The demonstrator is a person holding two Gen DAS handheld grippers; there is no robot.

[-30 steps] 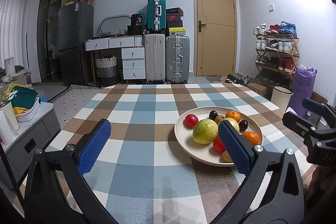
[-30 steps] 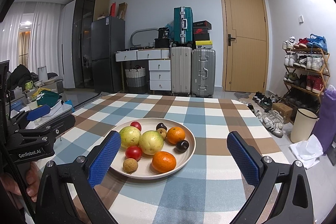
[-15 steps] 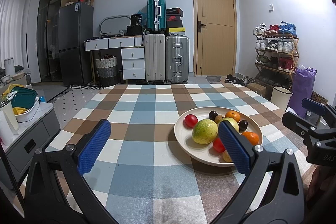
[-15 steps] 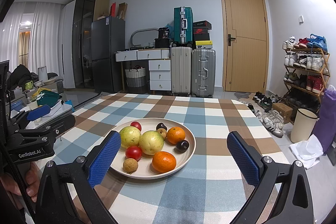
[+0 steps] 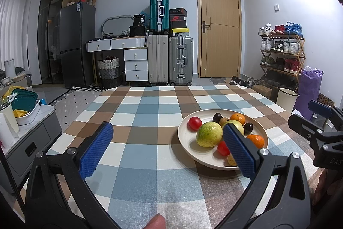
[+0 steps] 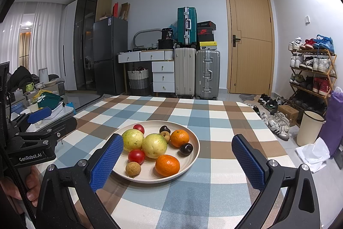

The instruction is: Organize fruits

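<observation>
A cream plate (image 6: 194, 152) (image 5: 184, 138) sits on the checked tablecloth and holds several fruits. Among them are two yellow-green guavas (image 6: 154, 145) (image 5: 209, 134), two oranges (image 6: 167, 165), two red tomatoes (image 6: 136, 156), dark plums (image 6: 186, 149) and a small brown longan (image 6: 133, 168). My left gripper (image 5: 168, 150) hovers open over the cloth left of the plate, its right pad (image 5: 238, 148) in front of the fruit. My right gripper (image 6: 178, 161) is open too, near the plate's front rim, and holds nothing.
The checked table (image 5: 150, 113) stretches back toward suitcases (image 5: 158, 57), drawers and a door (image 5: 218, 25). A shoe rack (image 6: 310, 70), a bin (image 6: 309, 128) and shoes lie to the right. A low cabinet (image 5: 25, 128) with containers stands at the left. Bare cloth lies left of the plate.
</observation>
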